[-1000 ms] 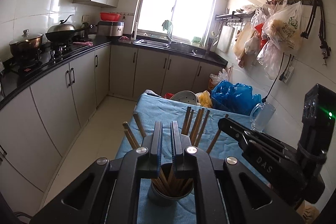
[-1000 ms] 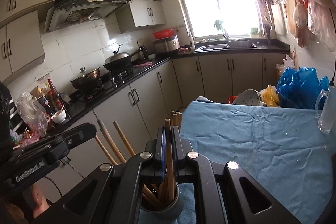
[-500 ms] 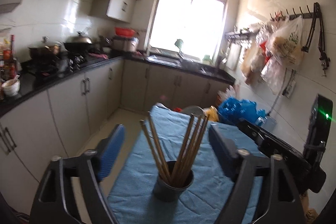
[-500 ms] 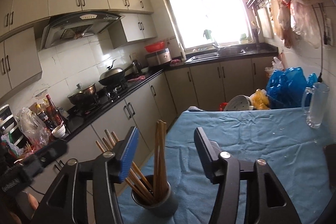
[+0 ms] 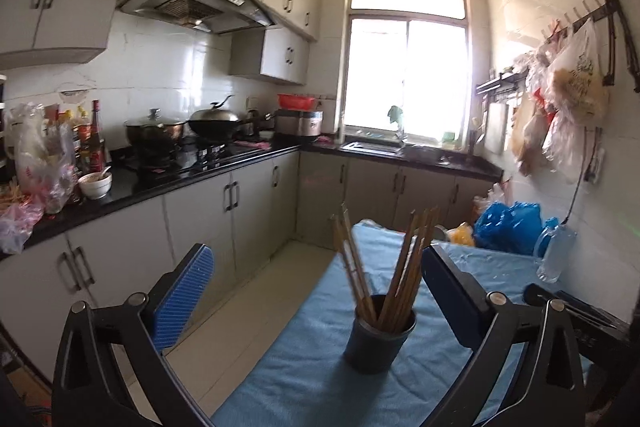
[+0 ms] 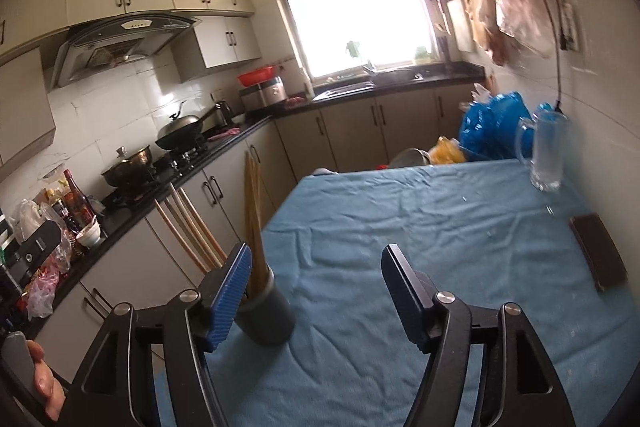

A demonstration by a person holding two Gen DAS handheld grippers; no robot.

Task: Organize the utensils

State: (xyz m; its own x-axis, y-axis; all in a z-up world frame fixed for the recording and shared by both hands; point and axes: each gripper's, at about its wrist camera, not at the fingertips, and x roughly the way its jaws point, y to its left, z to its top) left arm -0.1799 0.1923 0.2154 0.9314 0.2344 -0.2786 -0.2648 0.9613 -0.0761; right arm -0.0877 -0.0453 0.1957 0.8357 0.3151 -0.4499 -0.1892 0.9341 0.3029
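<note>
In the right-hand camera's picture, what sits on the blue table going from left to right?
Dark cup with chopsticks standing in it → bare stretch of blue tablecloth → clear glass mug at the far right → dark flat block nearer, by the right edge.

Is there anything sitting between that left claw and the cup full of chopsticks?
Nothing visible. The left gripper is open, its jaws having just spread, and only bare blue cloth lies between it and the dark cup of chopsticks.

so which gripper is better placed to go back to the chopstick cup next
Likely left: the left gripper has just opened wide with the chopstick cup centred between its jaws; the right gripper has it off beside its left finger.
</note>
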